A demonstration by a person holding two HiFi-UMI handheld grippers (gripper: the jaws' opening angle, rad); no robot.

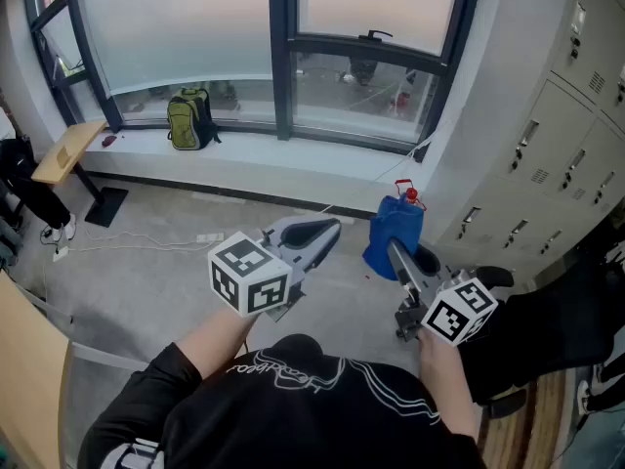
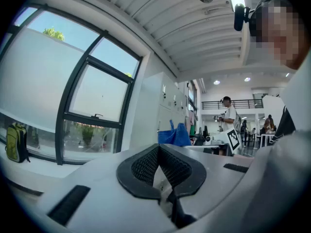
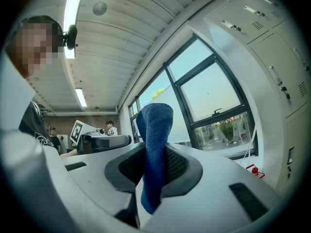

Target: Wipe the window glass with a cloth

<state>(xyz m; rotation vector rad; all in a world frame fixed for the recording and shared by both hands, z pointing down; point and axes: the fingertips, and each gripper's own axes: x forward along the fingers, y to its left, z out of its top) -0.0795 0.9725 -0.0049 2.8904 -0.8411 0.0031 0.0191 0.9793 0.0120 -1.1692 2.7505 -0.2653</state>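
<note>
A person stands on a grey floor (image 1: 146,291), seen from above, facing a large dark-framed window (image 1: 283,57) across the room. Each hand holds a two-jaw gripper.

The right gripper (image 1: 395,254) has its jaws closed on a blue cloth (image 3: 155,125). The cloth is pinched between the ribbed black pads and bunches up above them, with a short tail hanging below. The left gripper (image 2: 159,152) is raised beside it. Its jaws are closed, with the pad tips meeting and nothing between them.

The window glass (image 1: 361,91) is well apart from both grippers, beyond a white sill (image 1: 293,154). A green backpack (image 1: 188,118) sits toward the left end of the sill. Grey lockers (image 1: 566,135) line the wall on the right.

The cloth seems firmly held, so the pick-up step looks done and wiping has not begun. The stage in hand appears to be carrying the cloth to the window. The next move likely calls for stepping up to the sill and lifting the right gripper. The free bunch of cloth, not the jaw tips, should then be pressed flat against a pane before sweeping across it.
</note>
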